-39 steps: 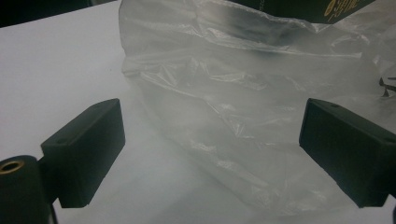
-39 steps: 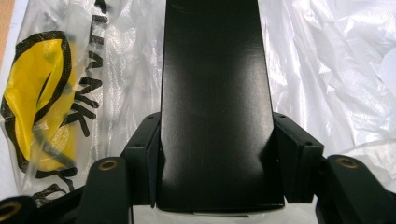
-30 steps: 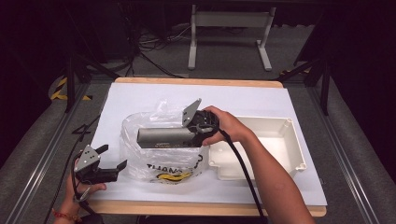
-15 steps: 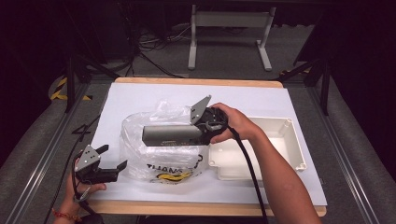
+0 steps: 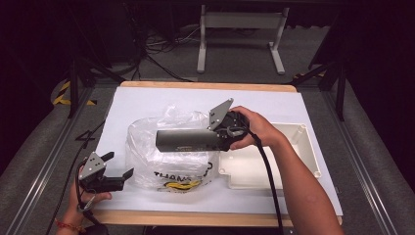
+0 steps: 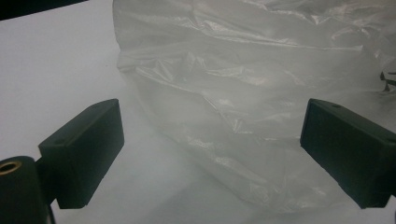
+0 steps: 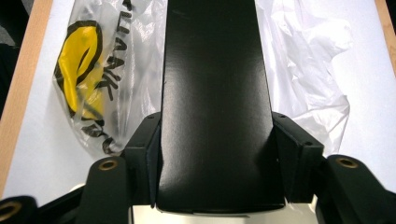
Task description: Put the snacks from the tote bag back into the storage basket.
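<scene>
Rightward and slightly up since a second ago goes the right gripper, carrying a long black box that its jaws pinch by one end, so the box now hangs level over the plastic bag with its held end close to the white tray. The left gripper sits by the bag's near-left corner, jaws spread and empty. I judge the box is in mid-transfer; next it must be swung over the tray and lowered flat before release.
</scene>
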A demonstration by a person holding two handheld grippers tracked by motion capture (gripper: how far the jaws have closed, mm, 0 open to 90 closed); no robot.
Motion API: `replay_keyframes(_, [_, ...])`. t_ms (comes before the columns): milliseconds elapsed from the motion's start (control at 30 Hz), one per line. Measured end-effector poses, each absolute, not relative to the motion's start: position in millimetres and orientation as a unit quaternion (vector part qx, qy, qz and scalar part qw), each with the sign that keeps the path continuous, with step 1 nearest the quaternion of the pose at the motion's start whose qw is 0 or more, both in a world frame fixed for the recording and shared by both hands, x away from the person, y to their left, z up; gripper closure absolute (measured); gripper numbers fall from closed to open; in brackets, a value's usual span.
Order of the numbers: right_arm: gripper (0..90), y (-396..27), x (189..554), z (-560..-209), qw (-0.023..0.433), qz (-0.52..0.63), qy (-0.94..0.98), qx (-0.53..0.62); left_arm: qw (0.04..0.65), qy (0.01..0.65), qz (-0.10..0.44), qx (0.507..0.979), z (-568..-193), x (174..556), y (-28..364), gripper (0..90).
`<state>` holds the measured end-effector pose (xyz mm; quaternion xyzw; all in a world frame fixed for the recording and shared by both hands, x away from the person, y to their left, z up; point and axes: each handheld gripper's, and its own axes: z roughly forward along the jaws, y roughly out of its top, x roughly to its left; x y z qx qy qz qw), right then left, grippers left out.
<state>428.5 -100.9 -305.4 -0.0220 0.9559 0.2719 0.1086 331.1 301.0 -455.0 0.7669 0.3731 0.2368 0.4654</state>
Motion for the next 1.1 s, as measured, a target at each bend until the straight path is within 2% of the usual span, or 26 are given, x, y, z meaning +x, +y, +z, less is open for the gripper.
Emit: replay_keyframes(1100, [42.7, -149, 410, -290, 0.135, 0.281, 0.950, -0.007, 0.460, 0.371, 0.233, 0.772, -456, 331, 298, 7.1])
